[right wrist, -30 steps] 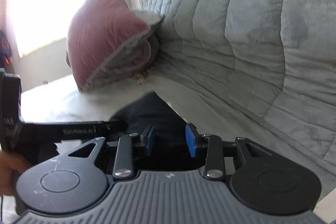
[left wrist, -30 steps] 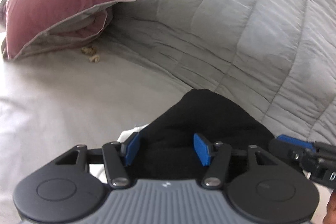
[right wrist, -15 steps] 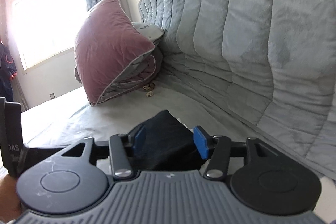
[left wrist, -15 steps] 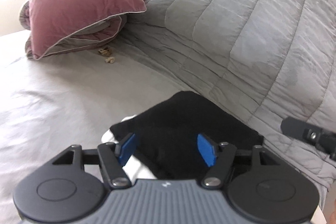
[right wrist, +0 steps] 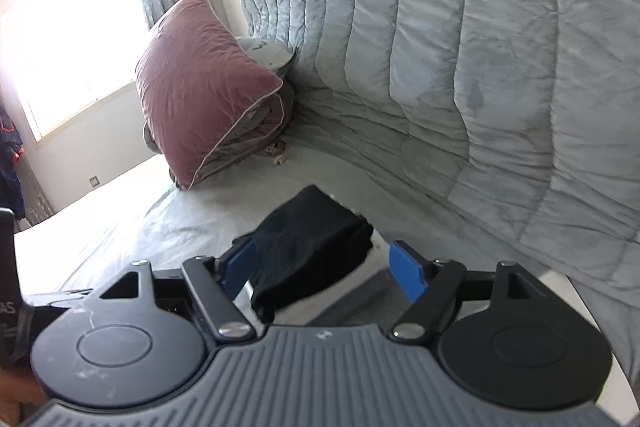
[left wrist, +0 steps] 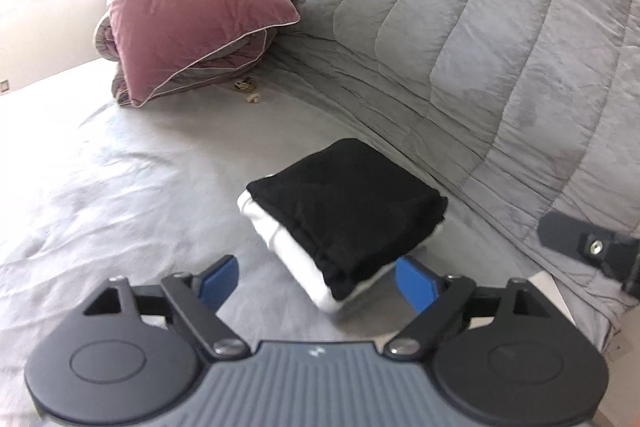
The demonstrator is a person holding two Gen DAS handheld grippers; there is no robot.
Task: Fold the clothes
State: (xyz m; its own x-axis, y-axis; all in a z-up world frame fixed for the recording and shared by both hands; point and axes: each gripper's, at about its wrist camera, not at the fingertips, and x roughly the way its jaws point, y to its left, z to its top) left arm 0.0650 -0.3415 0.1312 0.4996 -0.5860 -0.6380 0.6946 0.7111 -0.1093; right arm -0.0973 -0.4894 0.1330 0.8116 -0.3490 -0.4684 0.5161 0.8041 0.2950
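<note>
Folded black garment (left wrist: 346, 211) lies atop white garment (left wrist: 280, 239) on grey bedsheet (left wrist: 120, 195), ahead of both tools. Left gripper (left wrist: 316, 281) and right gripper (right wrist: 324, 269) jaws opening, nothing clamped; stack's long axis runs diagonally toward quilt (left wrist: 480, 47).

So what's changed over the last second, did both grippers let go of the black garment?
Yes. Both grippers, left and right, have pulled up and back from the black garment, jaws opening, nothing gripped. The garment stays folded on the white one; pillow and quilt unchanged.
</note>
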